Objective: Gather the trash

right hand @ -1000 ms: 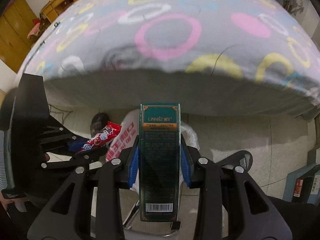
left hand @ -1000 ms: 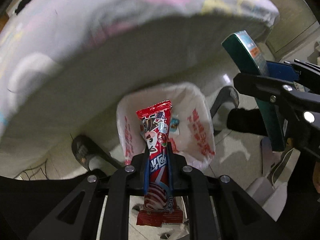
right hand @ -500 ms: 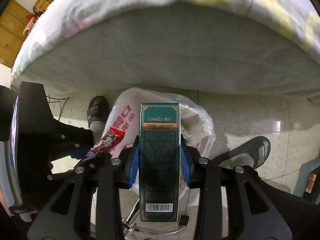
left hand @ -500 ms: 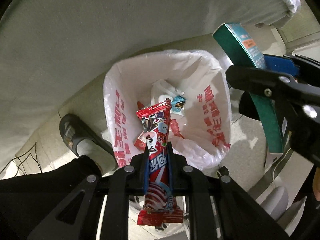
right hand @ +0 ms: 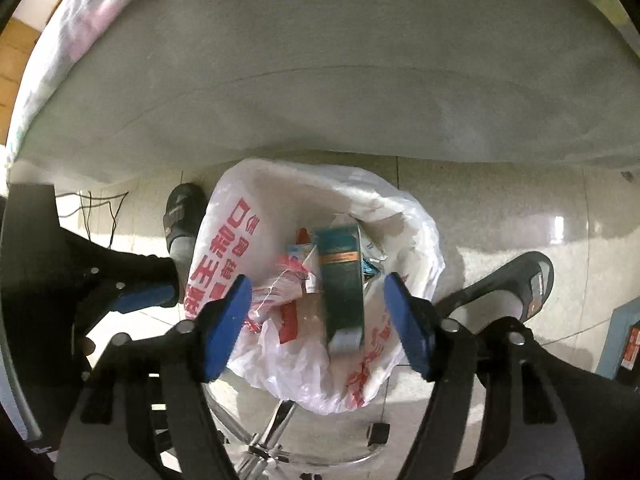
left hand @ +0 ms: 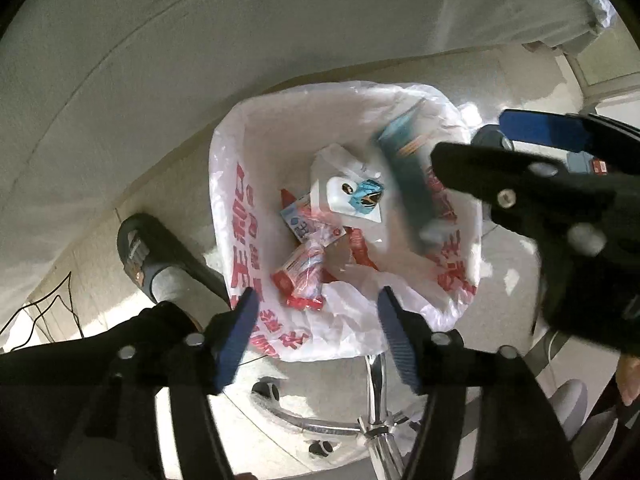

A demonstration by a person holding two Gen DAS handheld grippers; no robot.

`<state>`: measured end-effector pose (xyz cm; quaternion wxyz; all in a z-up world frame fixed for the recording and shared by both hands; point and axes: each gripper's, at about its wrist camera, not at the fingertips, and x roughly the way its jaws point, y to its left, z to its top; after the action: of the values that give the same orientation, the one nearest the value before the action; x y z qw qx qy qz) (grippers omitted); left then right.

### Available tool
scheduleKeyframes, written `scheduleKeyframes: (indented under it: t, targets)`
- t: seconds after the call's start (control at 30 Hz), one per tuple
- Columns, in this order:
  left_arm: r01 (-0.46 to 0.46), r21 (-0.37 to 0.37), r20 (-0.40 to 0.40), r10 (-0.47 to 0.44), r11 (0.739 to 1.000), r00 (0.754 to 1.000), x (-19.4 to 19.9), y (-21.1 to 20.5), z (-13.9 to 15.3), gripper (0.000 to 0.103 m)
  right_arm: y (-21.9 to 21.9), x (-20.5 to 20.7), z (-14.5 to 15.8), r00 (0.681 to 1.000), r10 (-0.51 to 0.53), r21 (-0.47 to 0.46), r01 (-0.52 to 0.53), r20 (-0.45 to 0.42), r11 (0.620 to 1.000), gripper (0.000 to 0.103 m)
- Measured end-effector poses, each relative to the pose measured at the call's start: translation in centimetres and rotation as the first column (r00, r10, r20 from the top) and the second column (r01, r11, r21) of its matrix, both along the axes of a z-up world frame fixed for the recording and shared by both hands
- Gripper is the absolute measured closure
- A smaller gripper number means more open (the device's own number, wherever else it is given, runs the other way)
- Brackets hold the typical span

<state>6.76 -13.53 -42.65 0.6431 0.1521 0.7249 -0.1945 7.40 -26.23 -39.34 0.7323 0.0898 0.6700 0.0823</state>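
Tiled floor (right hand: 500, 216), one trash bag (left hand: 228, 216), one green box (right hand: 342, 280) between two grippers' just-spread fingers.

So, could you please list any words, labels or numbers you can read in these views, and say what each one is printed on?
White trash bag: large red Chinese print; only "口" and "主" read with some confidence, the rest is too creased.
Green box: orange label band, print blurred, unreadable.
Red snack wrapper: print too small and crumpled to read.
Blue-and-white packet: blue characters, not legible.
Blue object at the right edge: red label, too small to read.
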Motion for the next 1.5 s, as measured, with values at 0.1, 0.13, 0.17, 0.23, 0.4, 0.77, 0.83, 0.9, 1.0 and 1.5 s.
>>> scheduleKeyframes:
  t: [0.1, 0.13, 0.17, 0.23, 0.4, 0.77, 0.83, 0.9, 1.0, 1.5]
  targets:
    - [-0.012, -0.003, 0.004, 0.012, 1.0, 1.0, 0.1, 0.3, 0.1, 0.035, -0.4, -0.1, 0.2, 1.0, -0.023, 0.006, 0.023, 0.002, 1.0, 0.031]
    - [-0.014, -0.005, 0.008, 0.014, 1.0, 1.0, 0.1, 0.3, 0.3, 0.035, -0.5, -0.1, 0.2, 1.0, -0.028, 0.005, 0.028, 0.002, 1.0, 0.031]
    - [-0.018, -0.009, 0.013, 0.018, 1.0, 1.0, 0.1, 0.4, 0.5, 0.034, -0.6, -0.1, 0.2, 0.999, -0.034, 0.002, 0.034, 0.001, 0.999, 0.031]
    - [-0.029, -0.017, 0.018, 0.03, 0.999, 0.999, 0.1, 0.5, 0.8, 0.034, -0.6, -0.1, 0.1, 0.999, -0.046, 0.009, 0.046, -0.003, 0.999, 0.031]
    - [-0.036, -0.012, 0.035, 0.037, 0.999, 0.999, 0.1, 0.6, 1.1, 0.033, -0.7, -0.2, 0.5, 0.998, -0.056, 0.021, 0.055, 0.003, 0.998, 0.031]
    - [-0.106, -0.035, 0.12, 0.11, 0.994, 0.987, 0.6, 2.0, 4.0, 0.019, -0.9, -1.2, 4.0, 0.999, -0.044, 0.031, 0.044, 0.023, 0.999, 0.021]
    - [-0.12, -0.026, 0.154, 0.123, 0.992, 0.98, 0.7, 2.3, 4.9, 0.014, -1.0, -1.4, 5.0, 0.998, -0.043, 0.019, 0.042, 0.035, 0.999, 0.014]
    - [-0.141, -0.02, 0.213, 0.142, 0.99, 0.967, 0.8, 2.7, 6.3, 0.008, -1.1, -1.5, 6.2, 0.997, -0.041, 0.001, 0.041, 0.058, 0.999, 0.009]
    - [-0.173, -0.019, 0.282, 0.171, 0.985, 0.944, 1.0, 3.3, 8.4, 0.008, -1.5, -1.6, 9.2, 0.991, -0.058, -0.011, 0.06, 0.119, 0.998, 0.007]
    - [-0.292, -0.199, 0.619, 0.351, 0.935, 0.703, 0.7, 7.6, 26.5, 0.008, -1.8, -5.0, 28.0, 0.863, -0.079, -0.055, 0.123, 0.499, 0.991, 0.007]
